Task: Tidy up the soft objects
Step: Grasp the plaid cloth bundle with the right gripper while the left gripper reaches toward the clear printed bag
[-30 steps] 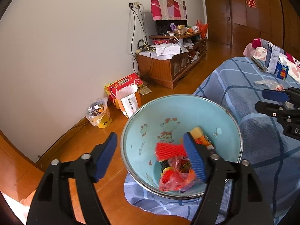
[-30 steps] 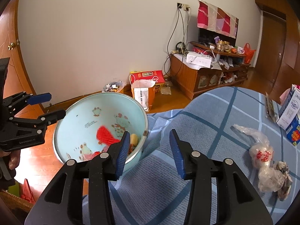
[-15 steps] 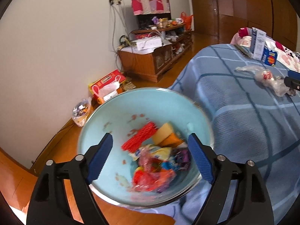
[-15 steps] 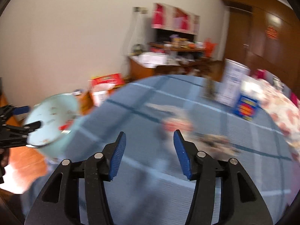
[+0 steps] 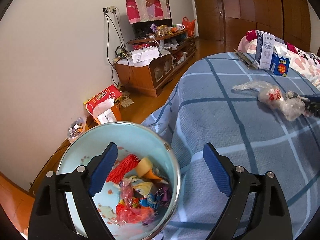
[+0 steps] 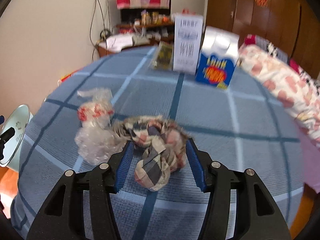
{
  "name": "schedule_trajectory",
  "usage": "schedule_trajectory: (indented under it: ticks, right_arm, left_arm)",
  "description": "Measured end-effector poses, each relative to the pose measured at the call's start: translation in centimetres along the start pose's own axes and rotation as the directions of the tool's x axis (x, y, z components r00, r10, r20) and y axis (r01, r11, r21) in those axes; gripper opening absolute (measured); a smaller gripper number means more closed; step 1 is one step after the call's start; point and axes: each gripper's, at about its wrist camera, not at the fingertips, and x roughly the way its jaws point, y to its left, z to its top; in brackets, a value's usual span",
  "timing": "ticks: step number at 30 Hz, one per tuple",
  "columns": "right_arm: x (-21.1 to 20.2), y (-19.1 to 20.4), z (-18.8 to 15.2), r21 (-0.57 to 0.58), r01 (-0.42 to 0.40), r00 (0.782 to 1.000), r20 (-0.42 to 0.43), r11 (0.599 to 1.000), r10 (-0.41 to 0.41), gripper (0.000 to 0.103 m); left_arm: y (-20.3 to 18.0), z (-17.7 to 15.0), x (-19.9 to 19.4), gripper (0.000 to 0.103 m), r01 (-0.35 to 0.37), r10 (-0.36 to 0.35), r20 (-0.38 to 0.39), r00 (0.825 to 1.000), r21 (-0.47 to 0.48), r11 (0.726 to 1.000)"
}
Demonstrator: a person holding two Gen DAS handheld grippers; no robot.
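Bowl (image 5: 128, 132), pale blue inside with a metal rim, sits at the lower left of the left wrist view, at the edge of the bed (image 5: 230, 124) with its blue checked cover. Inside it lie a red ribbed piece (image 5: 122, 166), a yellow wedge (image 5: 144, 165) and a heap of crumpled wrappers (image 5: 138, 202). The left gripper (image 5: 158, 172) hangs above the bowl's right rim, its jaws wide apart after just opening further, with nothing between them; one blue pad is over the bowl, the other over the cover. Farther right on the bed lies a clear plastic bag (image 5: 272, 98) with red print, and beside it a second crumpled clear bag (image 5: 292, 110). Behind them stand a white carton (image 5: 264, 50) and a blue box (image 5: 280, 64).

In the right wrist view, which is blurred, the bowl (image 6: 14, 138) shows only at the far left edge. The printed bag (image 6: 94, 108) and the clear bag (image 6: 96, 144) lie left of centre, touching each other. Just to their right is a bundled cloth (image 6: 156, 150) of patchwork check, on the cover. The right gripper (image 6: 158, 166) straddles the cloth; its jaws have just been closing, with the cloth between them. The left pad looks to be against the cloth, the right pad close beside it, but the blur does not let me tell whether they press. The carton (image 6: 188, 44) and box (image 6: 216, 68) stand behind.
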Motion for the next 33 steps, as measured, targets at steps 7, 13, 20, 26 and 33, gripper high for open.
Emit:
schedule_trajectory:
  ticks: [7,13,20,26,33]
  right_arm:
    - [-2.4,-1.2,-0.7,0.033,-0.045,0.997,0.058,0.998,0.043,0.022]
    - [-5.7,-4.7,-2.0,0.113,0.017,0.989,0.144,0.993,-0.033,0.023]
    - [-8.1,-9.8,-4.5,0.211,0.073,0.978,0.175,0.975,-0.111,0.023]
    - [-8.8,-12.6,-5.8,0.273,0.059,0.974,0.195,0.96,-0.115,0.023]
    - [-9.1,-12.1,-6.2,0.261,0.029,0.971,0.221,0.965,-0.089,0.024]
  left_arm:
    - [-3.3,1.4,-0.8,0.086,0.045,-0.046,0.02,0.999,0.026,0.999]
    - [-8.7,3.1,-1.6,0.09,0.096,-0.1,0.042,0.994,0.079,0.992]
    - [-16.1,5.4,-1.9,0.094,0.15,-0.157,0.048,0.986,0.118,0.982]
    - [-21.0,6.8,-0.5,0.097,0.148,-0.153,0.024,0.988,0.146,0.978]
    - [-22.6,5.7,2.4,0.097,0.115,-0.104,-0.07,0.992,0.172,0.978]
